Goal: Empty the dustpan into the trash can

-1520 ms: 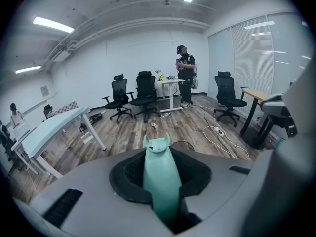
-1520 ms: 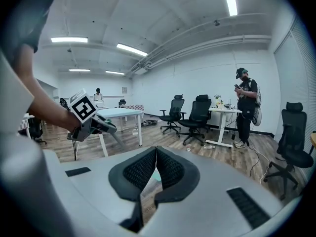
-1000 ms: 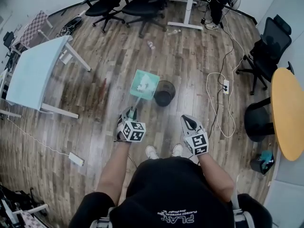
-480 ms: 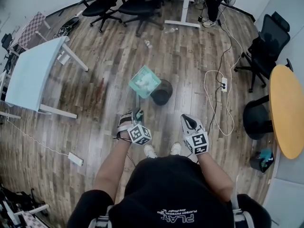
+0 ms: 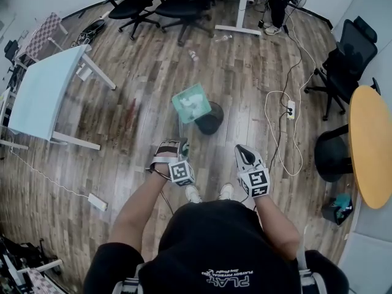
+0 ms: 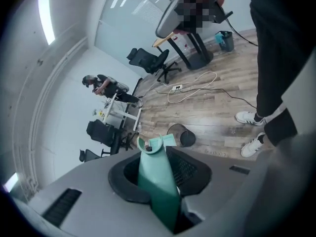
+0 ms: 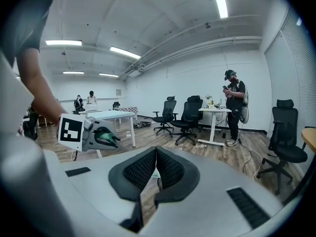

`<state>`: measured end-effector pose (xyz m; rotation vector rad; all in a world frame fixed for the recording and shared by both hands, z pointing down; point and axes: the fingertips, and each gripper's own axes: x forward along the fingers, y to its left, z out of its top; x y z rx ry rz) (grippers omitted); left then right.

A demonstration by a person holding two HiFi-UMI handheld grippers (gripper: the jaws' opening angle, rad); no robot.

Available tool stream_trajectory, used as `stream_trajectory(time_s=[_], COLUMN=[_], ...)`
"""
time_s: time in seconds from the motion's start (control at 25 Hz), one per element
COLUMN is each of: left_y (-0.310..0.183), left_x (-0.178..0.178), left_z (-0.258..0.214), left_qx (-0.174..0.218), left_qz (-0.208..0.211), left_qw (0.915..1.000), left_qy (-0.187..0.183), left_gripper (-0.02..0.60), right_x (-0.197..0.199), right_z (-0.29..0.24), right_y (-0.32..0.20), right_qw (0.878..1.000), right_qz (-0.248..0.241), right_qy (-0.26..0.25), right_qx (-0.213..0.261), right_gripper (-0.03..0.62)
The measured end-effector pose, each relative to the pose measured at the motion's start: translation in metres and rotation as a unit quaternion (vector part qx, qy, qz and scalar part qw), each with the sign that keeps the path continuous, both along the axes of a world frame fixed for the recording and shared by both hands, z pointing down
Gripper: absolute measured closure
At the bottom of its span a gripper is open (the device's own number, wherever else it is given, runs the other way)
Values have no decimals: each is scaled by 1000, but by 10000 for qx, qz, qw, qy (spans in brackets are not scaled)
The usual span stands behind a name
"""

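Head view steeply down; gripper views along jaws; head, left gripper views share trash can (image 5: 213, 122)

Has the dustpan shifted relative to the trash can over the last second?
Yes. The dustpan, held in the left gripper, has edged right toward the trash can and rolled; it now overlaps the can's rim.

At lower centre, the left gripper (image 5: 181, 145) clamps the dustpan handle (image 6: 157, 181). To its right, the right gripper (image 5: 241, 150) points up-frame, jaws pressed together, empty.
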<state>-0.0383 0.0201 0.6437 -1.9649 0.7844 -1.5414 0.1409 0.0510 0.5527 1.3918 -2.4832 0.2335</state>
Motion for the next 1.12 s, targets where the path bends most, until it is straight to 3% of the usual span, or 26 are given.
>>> stream_trajectory(time_s=[0.2,0.4,0.56,0.8,1.0,1.12], left_y=[-1,3,15,38,55,56], left_x=[13,27,31,43,53,58], left_z=[10,12,22,44,56,59], left_qx=[72,-38,-39,-246,-358,-351], left_qz=[549,922,1448,1933,2417,2517], left_qw=[9969,9925,9771,9614,9390,9341], left_qy=[-556,-806,-1556,-1942,-2419,-2506], left_gripper=[482,482,483,483,483,483], right_x=[5,6,8,12,14,17], right_z=[2,1,0,-11,-13,-14], right_y=[-3,-7,-7,-10,-10,-10], right_qw=[10000,10000,9999,9997,9997,9997], right_qz=[60,69,94,91,83,87], right_qy=[-43,-58,-89,-101,-111,-119], right_qx=[3,20,47,180,203,208], right_gripper=[569,569,569,569,569,569])
